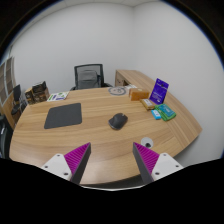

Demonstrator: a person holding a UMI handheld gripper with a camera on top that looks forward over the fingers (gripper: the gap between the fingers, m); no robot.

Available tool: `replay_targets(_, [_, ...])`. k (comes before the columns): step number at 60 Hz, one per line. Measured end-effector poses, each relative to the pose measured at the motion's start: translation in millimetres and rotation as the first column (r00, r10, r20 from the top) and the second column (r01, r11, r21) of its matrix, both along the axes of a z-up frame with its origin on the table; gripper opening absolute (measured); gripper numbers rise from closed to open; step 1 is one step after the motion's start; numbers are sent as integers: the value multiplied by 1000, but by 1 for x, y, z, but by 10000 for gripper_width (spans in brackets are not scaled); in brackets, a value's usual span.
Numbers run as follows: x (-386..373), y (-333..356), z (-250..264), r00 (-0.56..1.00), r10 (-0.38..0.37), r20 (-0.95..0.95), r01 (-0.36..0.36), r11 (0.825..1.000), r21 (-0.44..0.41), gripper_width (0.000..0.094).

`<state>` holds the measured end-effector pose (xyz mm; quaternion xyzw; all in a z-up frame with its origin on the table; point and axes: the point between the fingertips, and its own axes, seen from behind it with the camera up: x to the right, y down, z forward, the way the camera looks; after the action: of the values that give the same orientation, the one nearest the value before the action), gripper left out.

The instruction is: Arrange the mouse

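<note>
Gripper view shows the gripper [111, 160] held above the near edge of the curved light wooden desk [60, 140], its pink-padded fingers spread wide with nothing between them. Well beyond the fingers lies the small dark computer mouse [118, 121], right of the dark rectangular mouse mat [62, 116]. To do this well, I would keep the fingers apart, come down level over the mouse and straddle its sides before closing.
</note>
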<state>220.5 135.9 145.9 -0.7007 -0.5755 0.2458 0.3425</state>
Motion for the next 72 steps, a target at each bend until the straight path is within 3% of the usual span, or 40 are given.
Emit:
replay_targets(41, [-136, 62, -110, 997, 50, 53, -46, 997, -69, 863])
replay_targets(72, [-228, 85, -154, 991, 79, 104, -70, 993, -91, 867])
